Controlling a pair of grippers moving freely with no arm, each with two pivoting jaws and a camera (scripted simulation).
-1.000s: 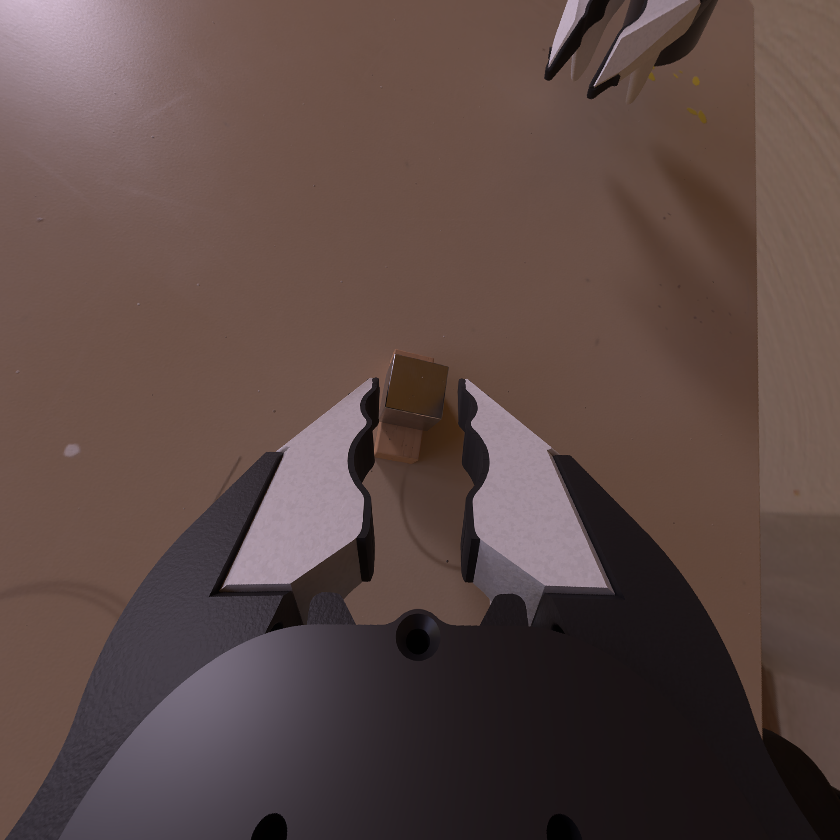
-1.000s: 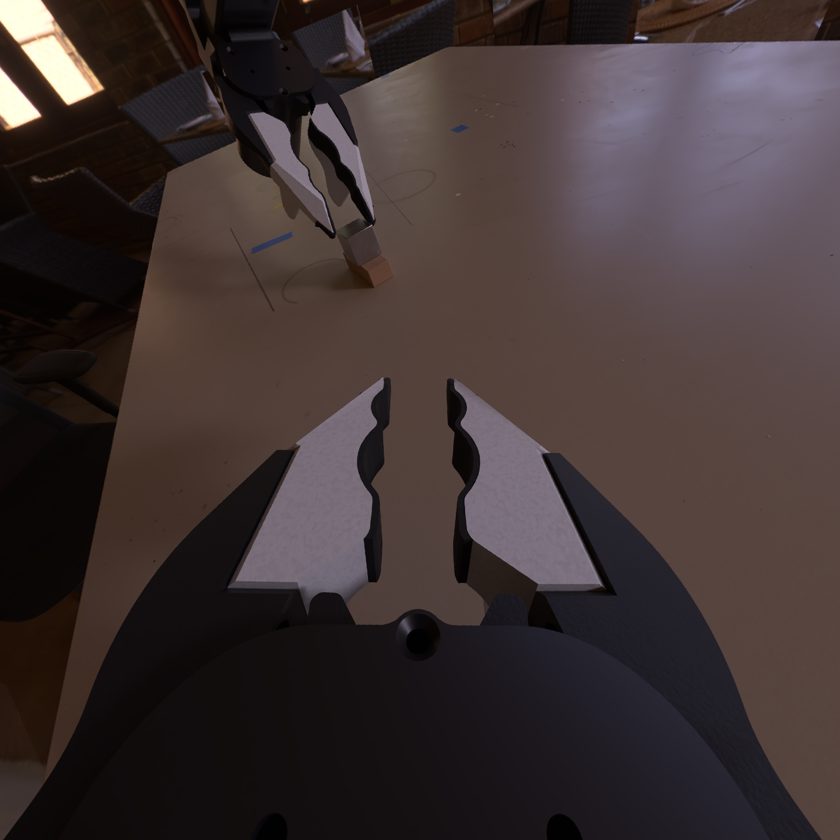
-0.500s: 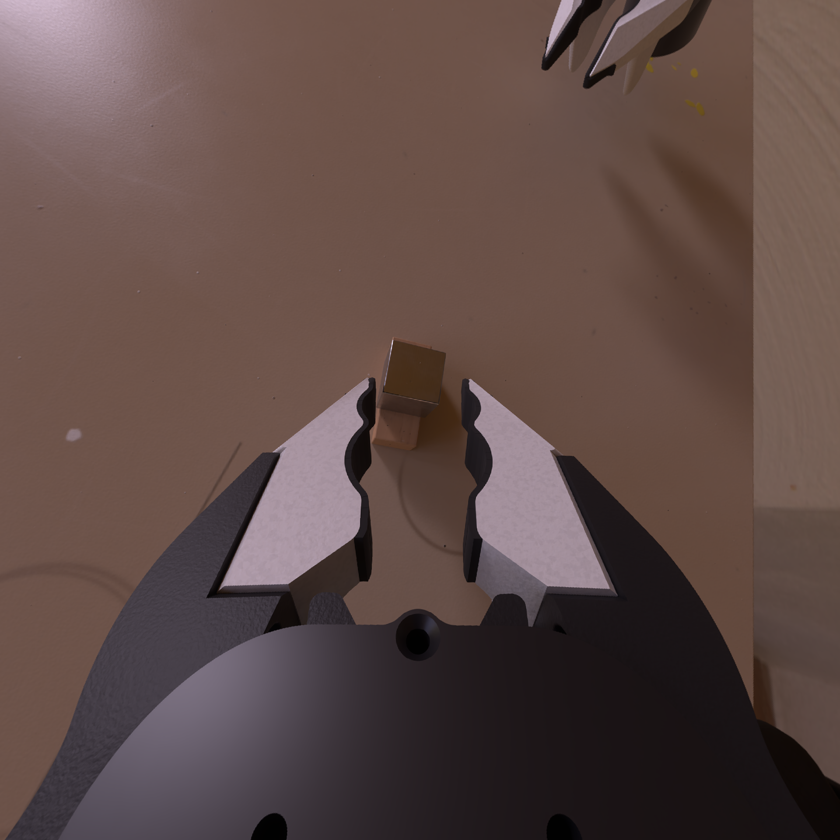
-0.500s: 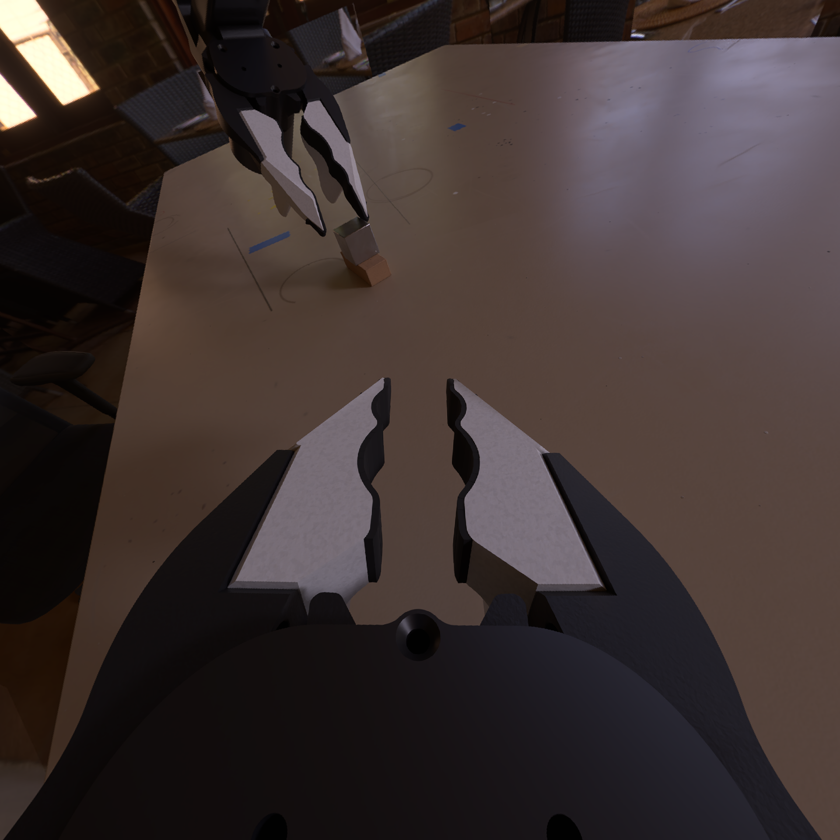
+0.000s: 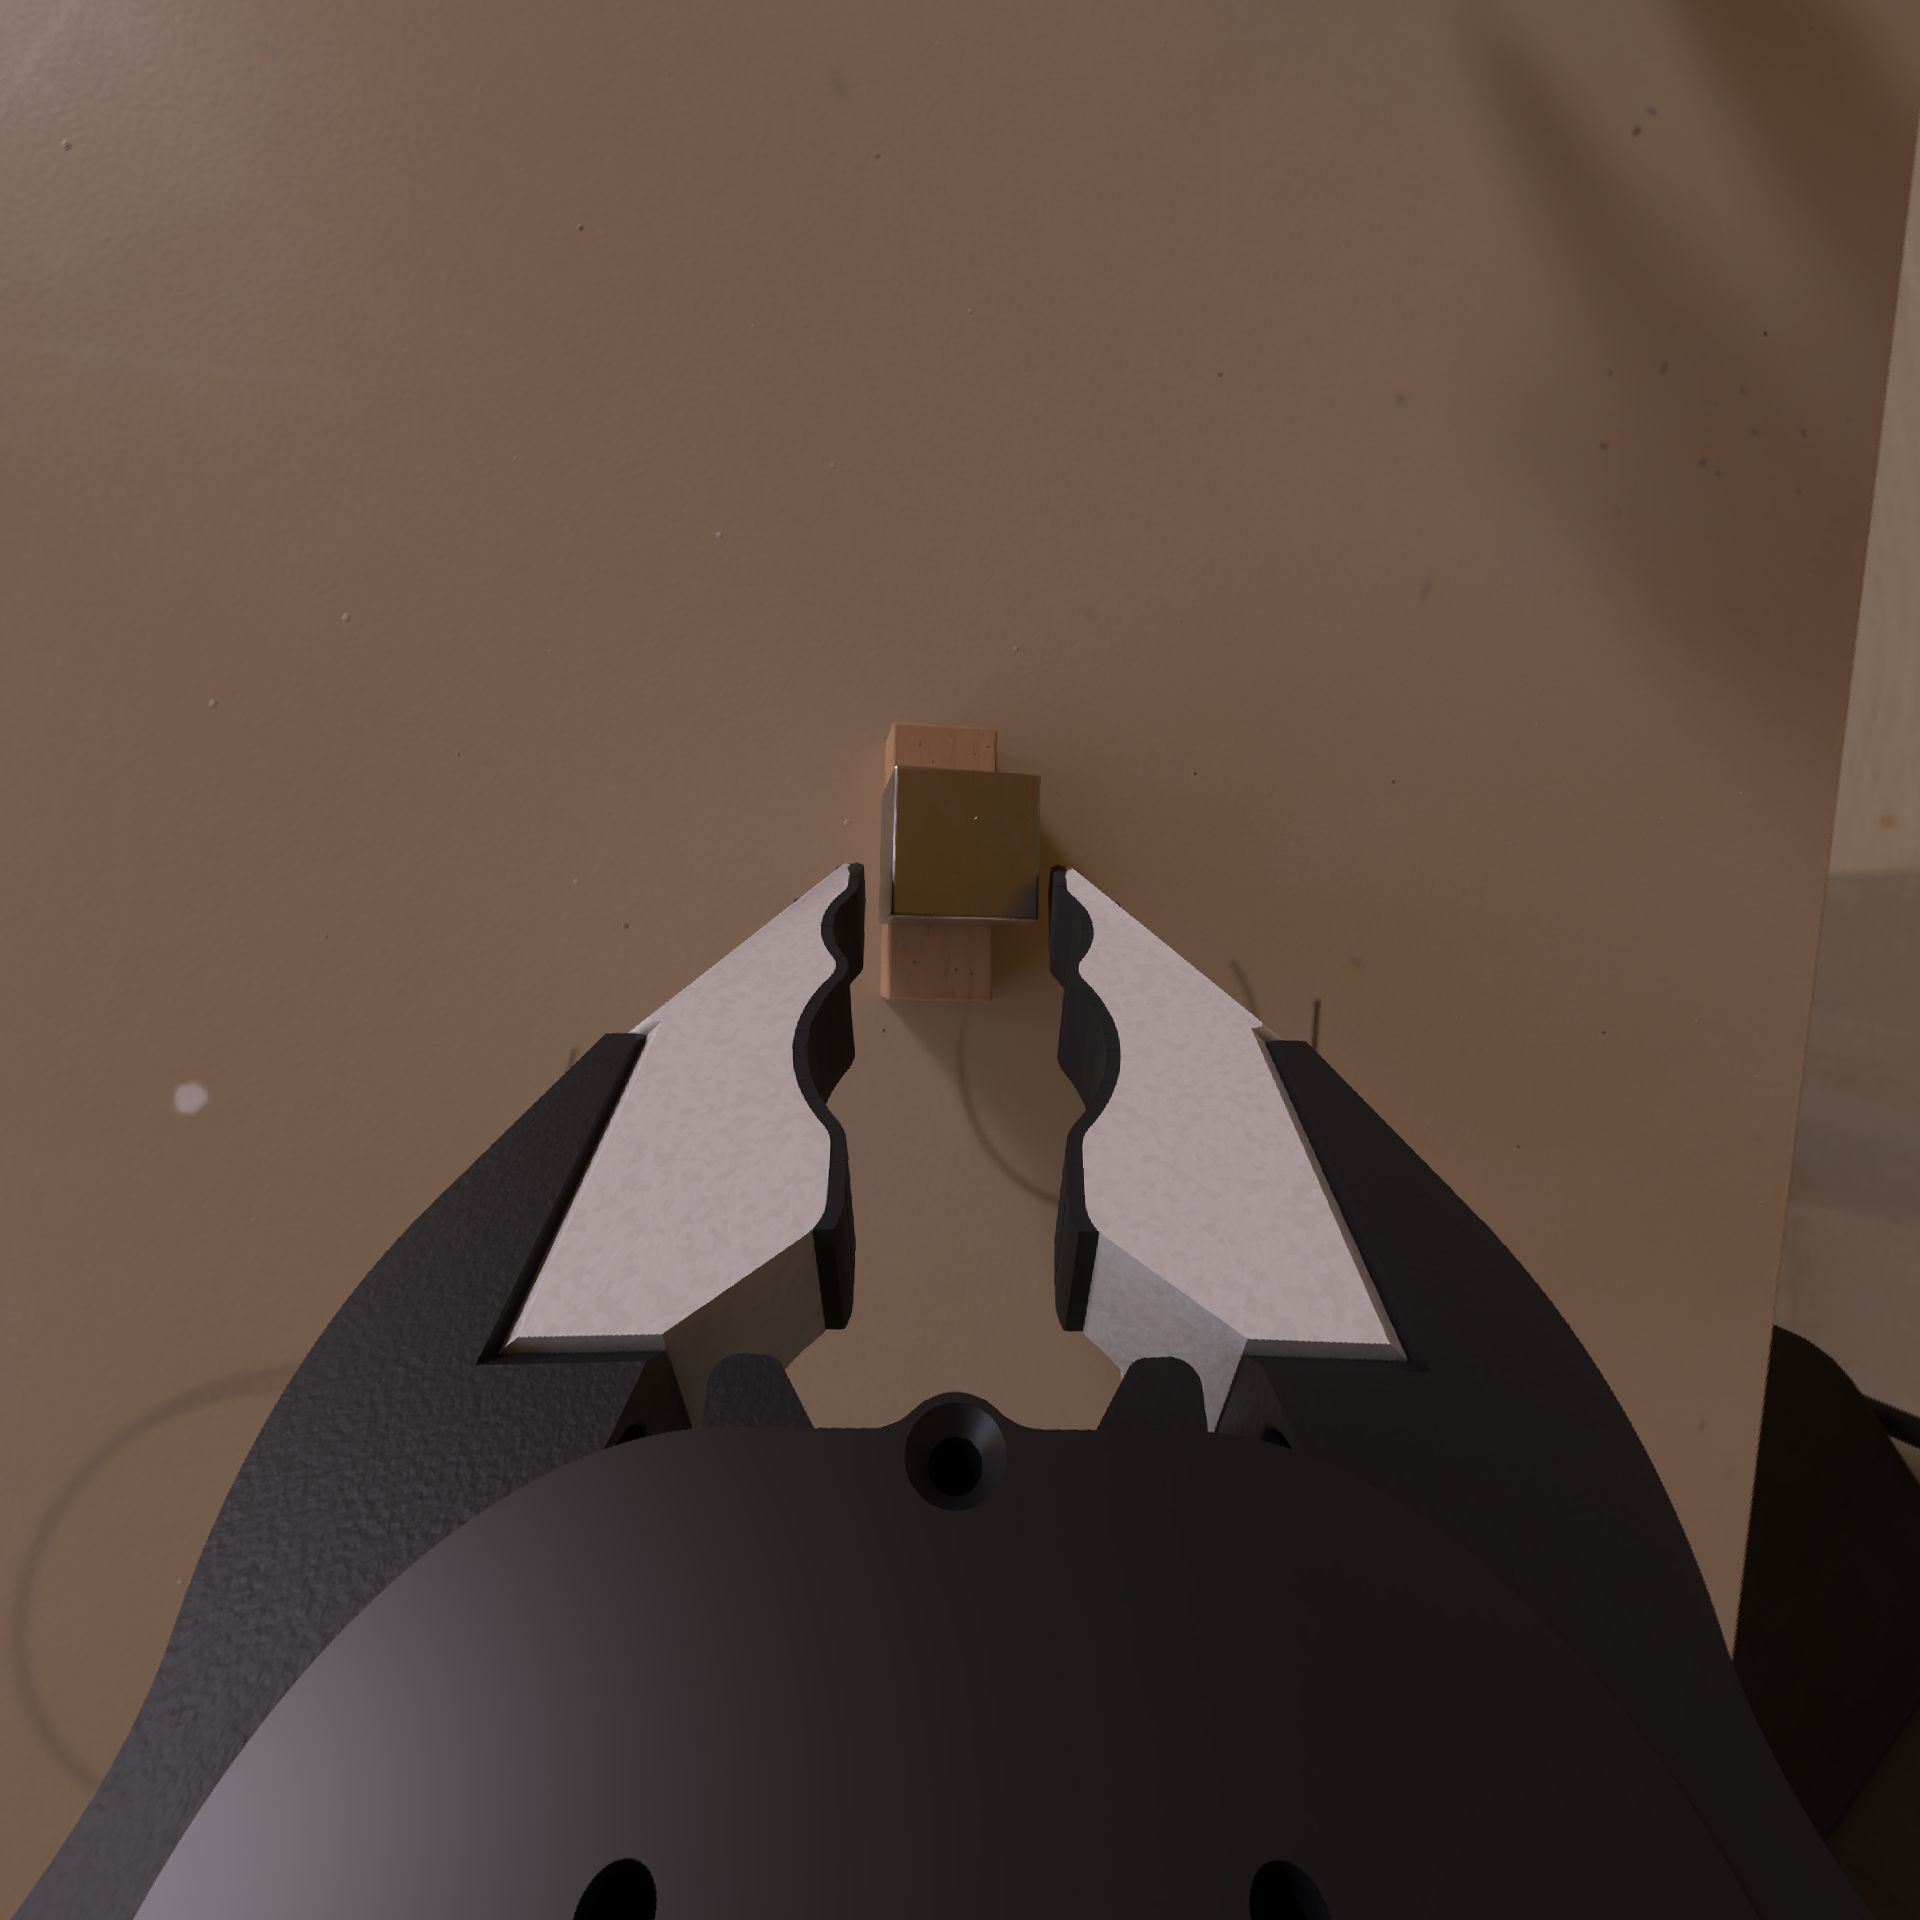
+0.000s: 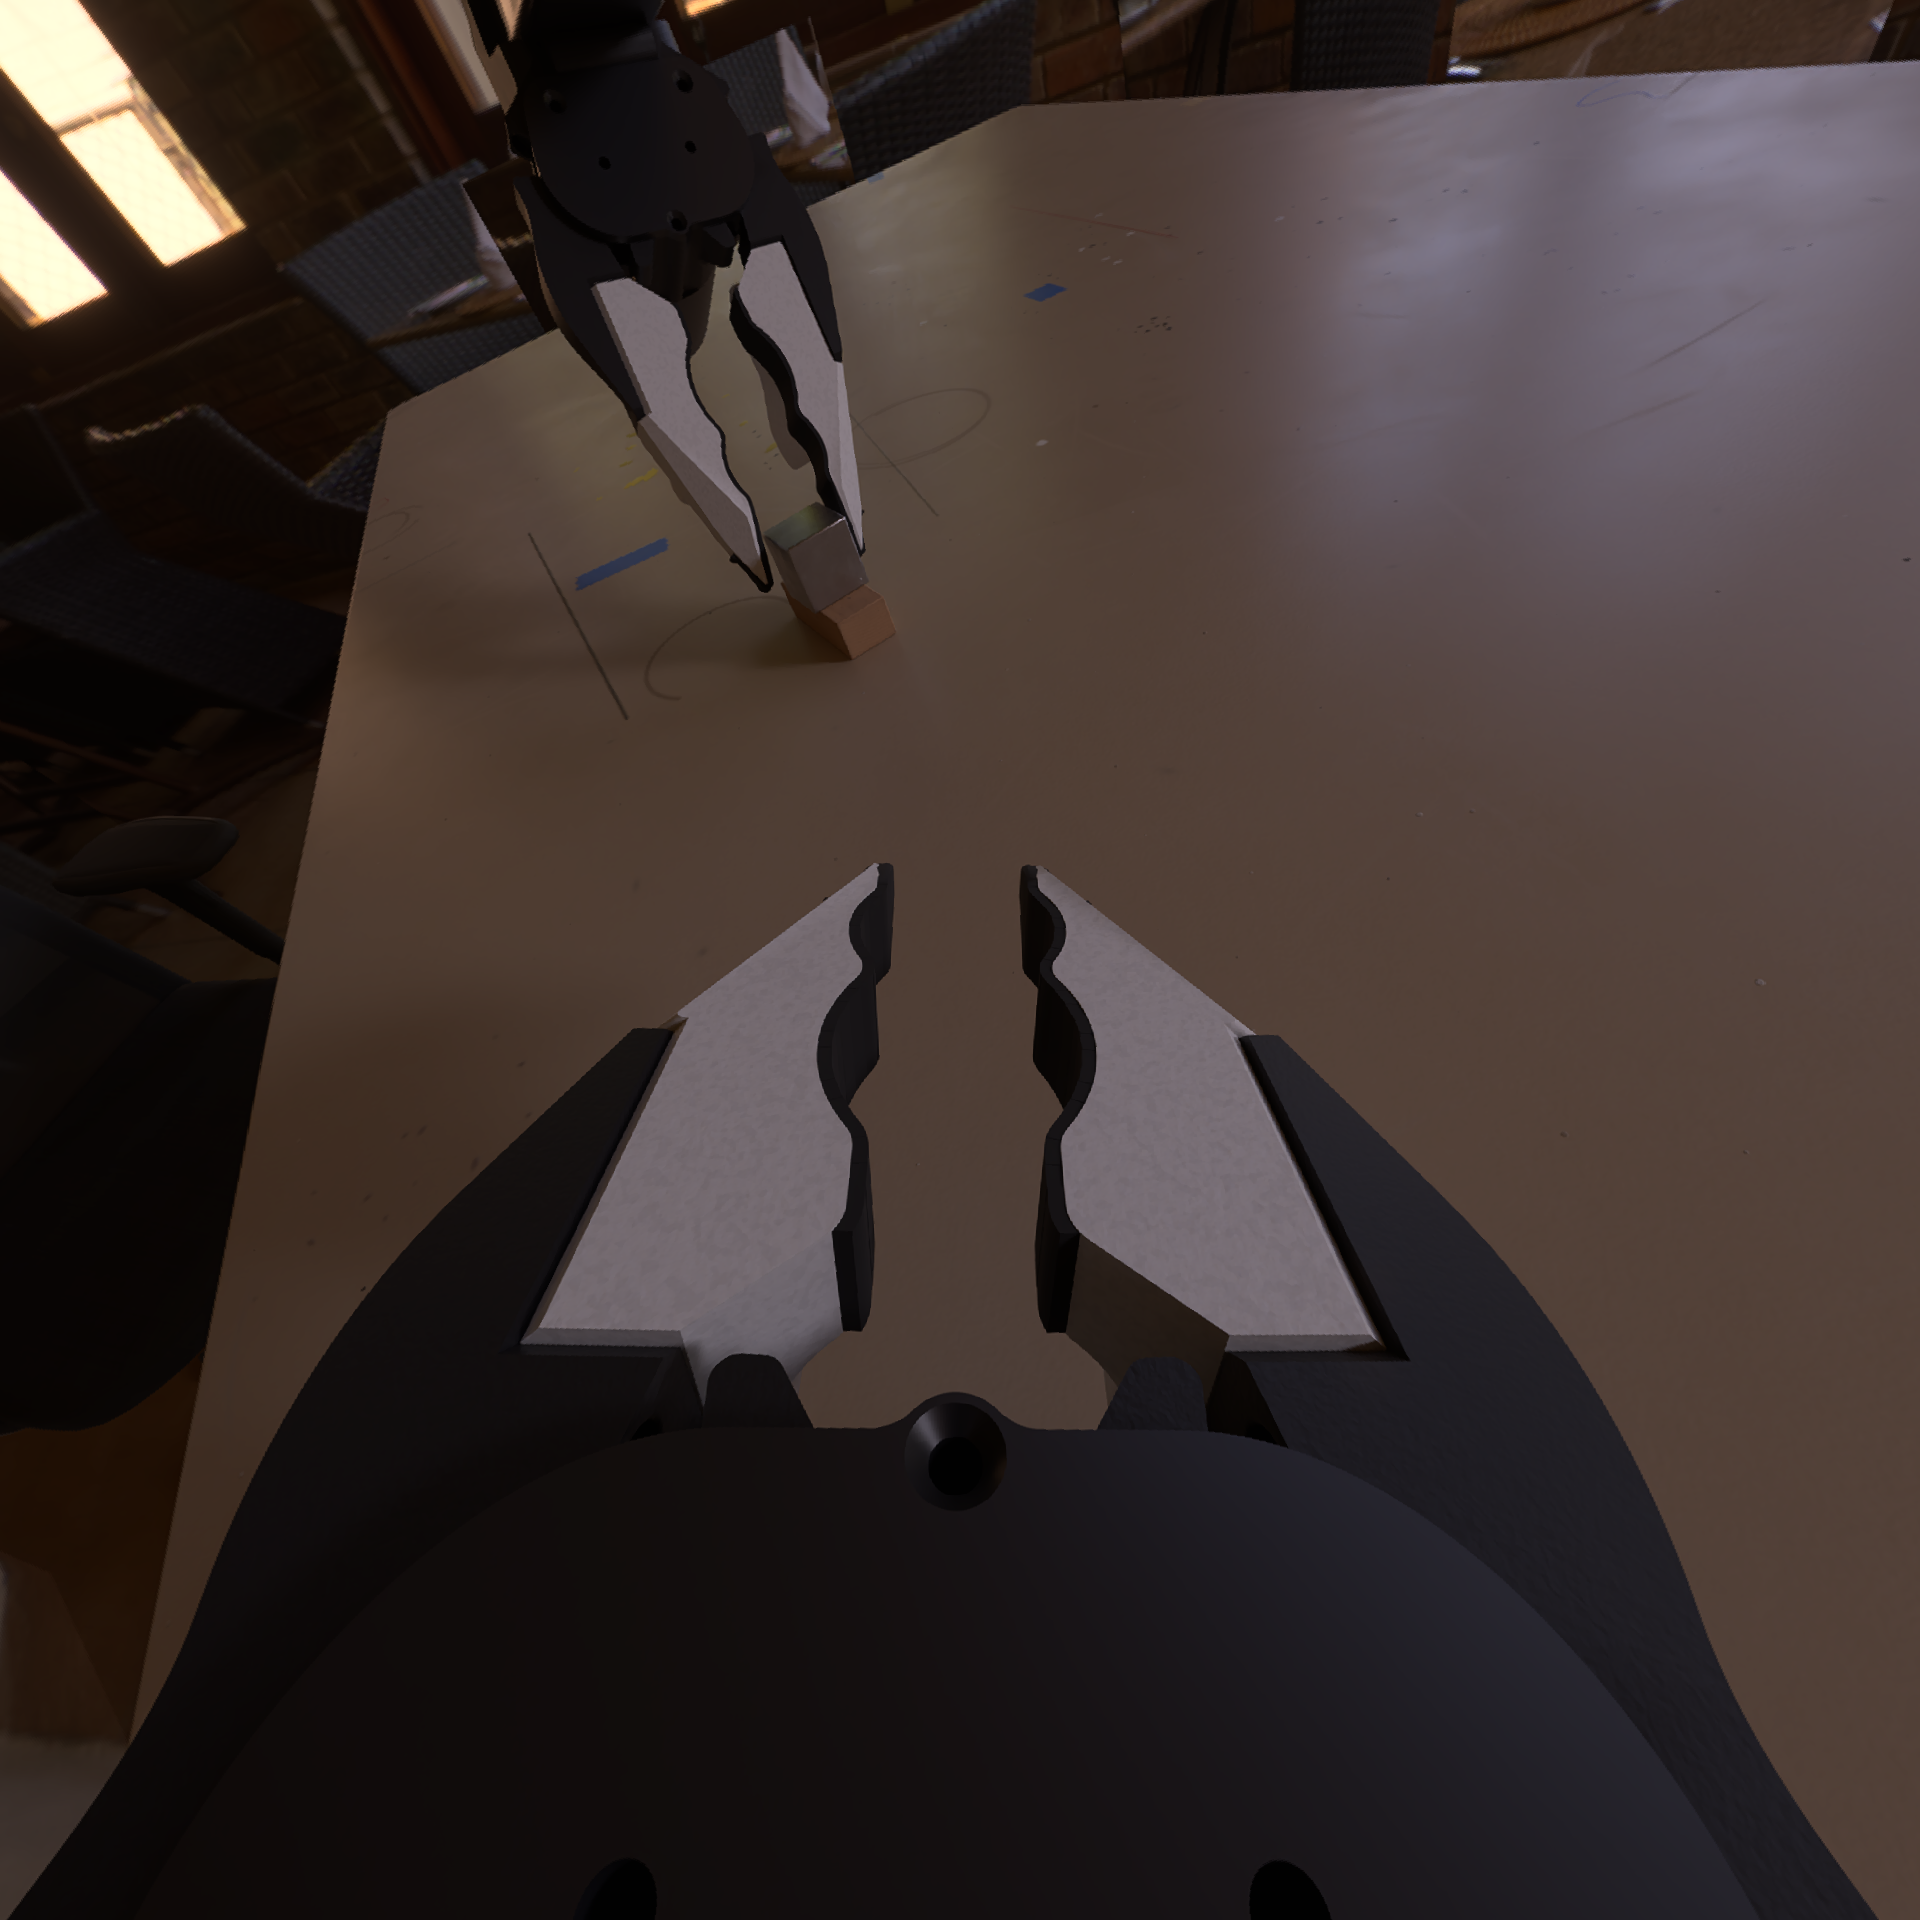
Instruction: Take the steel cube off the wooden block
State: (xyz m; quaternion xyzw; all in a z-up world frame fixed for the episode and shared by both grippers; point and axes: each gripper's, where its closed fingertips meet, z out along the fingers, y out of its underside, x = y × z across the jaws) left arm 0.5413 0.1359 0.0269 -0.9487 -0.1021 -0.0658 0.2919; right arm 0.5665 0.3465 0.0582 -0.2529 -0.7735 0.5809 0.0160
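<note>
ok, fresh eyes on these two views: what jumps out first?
The shiny steel cube sitting on the small wooden block, alone on the wide brown table. The left gripper is poised right over it, jaws open, a fingertip on each side of the cube. The right gripper hangs well back over bare table, open and holding nothing.

My room looks dim; bright windows (image 6: 99, 197) glow far left, the smooth tan table (image 6: 1455, 312) shines softly, and its edges maybe bend.
</note>
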